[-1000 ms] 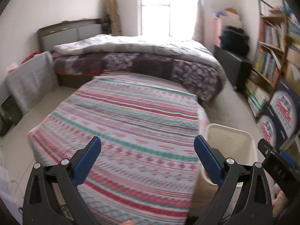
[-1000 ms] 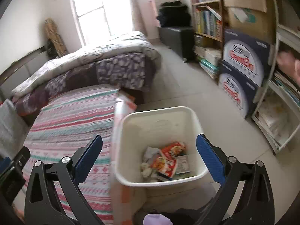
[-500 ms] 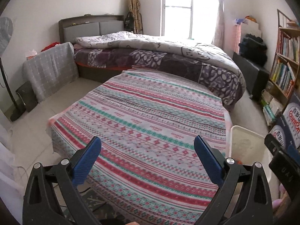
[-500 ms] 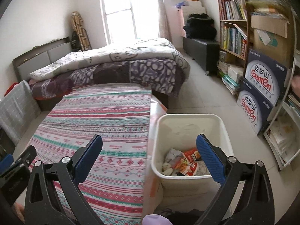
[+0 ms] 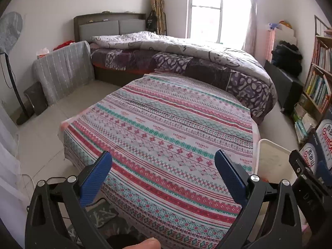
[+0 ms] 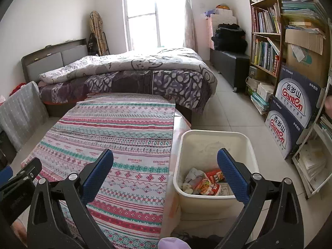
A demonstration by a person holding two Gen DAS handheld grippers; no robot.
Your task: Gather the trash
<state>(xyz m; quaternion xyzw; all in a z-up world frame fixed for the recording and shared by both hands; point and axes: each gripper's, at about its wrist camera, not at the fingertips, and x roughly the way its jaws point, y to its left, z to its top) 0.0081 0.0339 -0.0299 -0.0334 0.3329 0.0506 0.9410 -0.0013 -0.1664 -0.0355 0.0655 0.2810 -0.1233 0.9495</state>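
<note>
A cream trash bin (image 6: 215,143) stands on the floor at the right edge of a table with a striped patterned cloth (image 6: 116,137). Inside lie crumpled white paper (image 6: 193,176) and red snack wrappers (image 6: 209,183). My right gripper (image 6: 166,166) is open and empty, held above the table's right edge and the bin. My left gripper (image 5: 164,170) is open and empty above the near part of the striped cloth (image 5: 166,137). The bin's rim (image 5: 271,145) shows at the right in the left wrist view. No trash shows on the cloth.
A bed with a grey quilt (image 6: 134,68) stands behind the table. A bookshelf (image 6: 267,33) and blue water cartons (image 6: 294,108) line the right wall. A covered grey item (image 5: 62,68) and a fan (image 5: 10,33) stand at the left.
Both grippers have pulled back and risen from the bin and table, so more of the room and the whole tablecloth show. Both stay open and empty.
</note>
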